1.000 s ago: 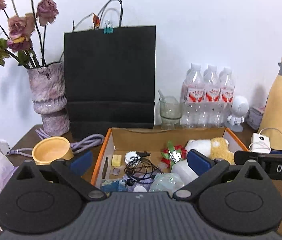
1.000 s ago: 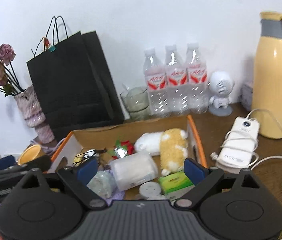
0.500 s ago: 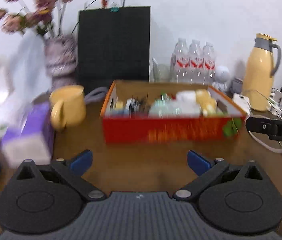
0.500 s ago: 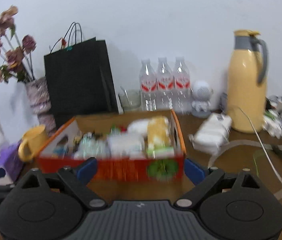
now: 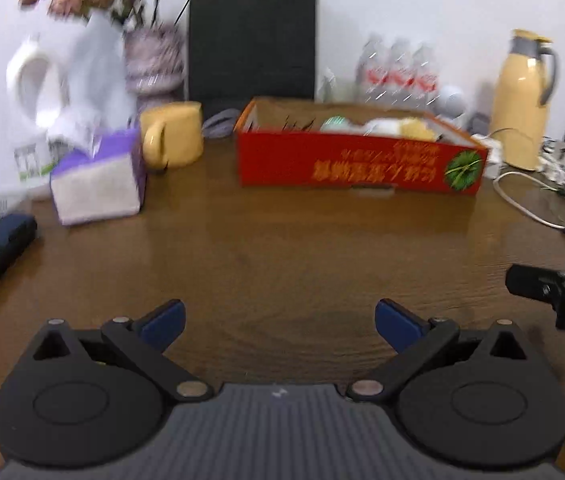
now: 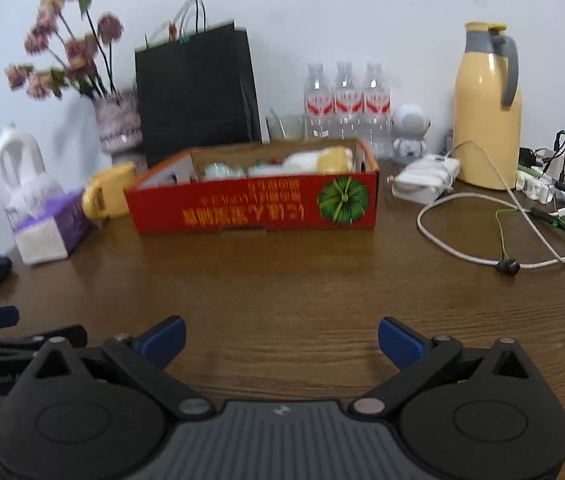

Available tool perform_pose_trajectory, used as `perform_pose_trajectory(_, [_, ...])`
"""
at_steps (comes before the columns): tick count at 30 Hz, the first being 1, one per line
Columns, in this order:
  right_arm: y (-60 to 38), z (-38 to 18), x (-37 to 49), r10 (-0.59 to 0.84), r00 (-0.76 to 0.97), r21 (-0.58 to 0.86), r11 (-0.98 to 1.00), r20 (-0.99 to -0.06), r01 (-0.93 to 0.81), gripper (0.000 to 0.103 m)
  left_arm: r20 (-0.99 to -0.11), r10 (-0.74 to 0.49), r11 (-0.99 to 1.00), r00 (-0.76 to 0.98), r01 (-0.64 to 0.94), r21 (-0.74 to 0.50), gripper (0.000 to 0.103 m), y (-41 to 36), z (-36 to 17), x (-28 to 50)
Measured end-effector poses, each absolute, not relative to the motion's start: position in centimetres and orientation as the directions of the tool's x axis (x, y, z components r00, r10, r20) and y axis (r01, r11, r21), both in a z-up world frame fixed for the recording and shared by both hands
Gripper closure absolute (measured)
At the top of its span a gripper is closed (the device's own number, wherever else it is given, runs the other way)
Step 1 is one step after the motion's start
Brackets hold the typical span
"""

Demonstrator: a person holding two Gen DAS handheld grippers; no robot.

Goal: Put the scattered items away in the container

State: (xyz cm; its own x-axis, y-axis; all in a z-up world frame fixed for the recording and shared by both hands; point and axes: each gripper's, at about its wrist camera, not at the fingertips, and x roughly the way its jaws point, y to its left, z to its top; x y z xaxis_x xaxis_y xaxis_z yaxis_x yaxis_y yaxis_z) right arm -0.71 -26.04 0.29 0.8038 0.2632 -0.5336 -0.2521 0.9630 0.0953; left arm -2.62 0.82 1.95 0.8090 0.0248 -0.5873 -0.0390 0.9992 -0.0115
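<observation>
Both hand-held grippers have drawn back from the red cardboard box [image 6: 254,204], which a second ago filled the lower middle of each view and now sits well away across bare brown table [image 6: 282,280]. The left hand-held gripper [image 5: 280,322] hangs over the wood with its blue pads [image 5: 162,320] wide apart and nothing between them. The right hand-held gripper [image 6: 281,338] is likewise spread wide and empty; its jaws have just been opening further.

The box stands near the back of the table, upside-down print and a green pumpkin picture on its near wall. Inside it show a white and yellow plush toy [image 6: 322,160] and pale wrapped packets, blurred. Left of the box are a yellow mug [image 6: 108,196] and a purple tissue pack [image 6: 48,230]; behind it stand a black paper bag [image 6: 196,92], a vase of dried roses [image 6: 118,124] and three water bottles [image 6: 344,104]. To the right are a yellow thermos jug [image 6: 484,112], a white charger [image 6: 424,174] and loose cables [image 6: 482,236].

In the left wrist view the other gripper's tip pokes in at the right edge.
</observation>
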Motion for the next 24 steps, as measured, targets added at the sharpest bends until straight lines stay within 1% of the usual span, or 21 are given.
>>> perform_pose_trajectory(3, [-25.5,-0.2,-0.1,0.256,0.8,0.072,0.963,-0.544,-0.259,0.0,-0.61,0.02,0.998,0.793,-0.05,-0.032,0.0,1.1,1.4,-1.8])
perform_pose_trajectory(11, [-25.4,-1.6,1.6,0.243,0.757,0.079,0.966,-0.607,-0.246,0.0,-0.628,0.02,1.0,0.778,-0.027,-0.002,0.0,0.4,0.7,-0.9])
perform_pose_trajectory(16, [-25.2,-1.8,1.8,0.234,0.757,0.061,0.967,-0.61,-0.249,0.0,-0.644,0.026,1.0,0.765,-0.024,0.012,0.0,-0.1,0.3,-0.4])
perform_pose_trajectory(24, [-24.7,-2.1,2.2,0.225,0.75,0.047,0.967,-0.621,-0.251,0.0,-0.642,0.027,1.0,0.766,-0.026,0.012,0.0,-0.1,0.3,-0.3])
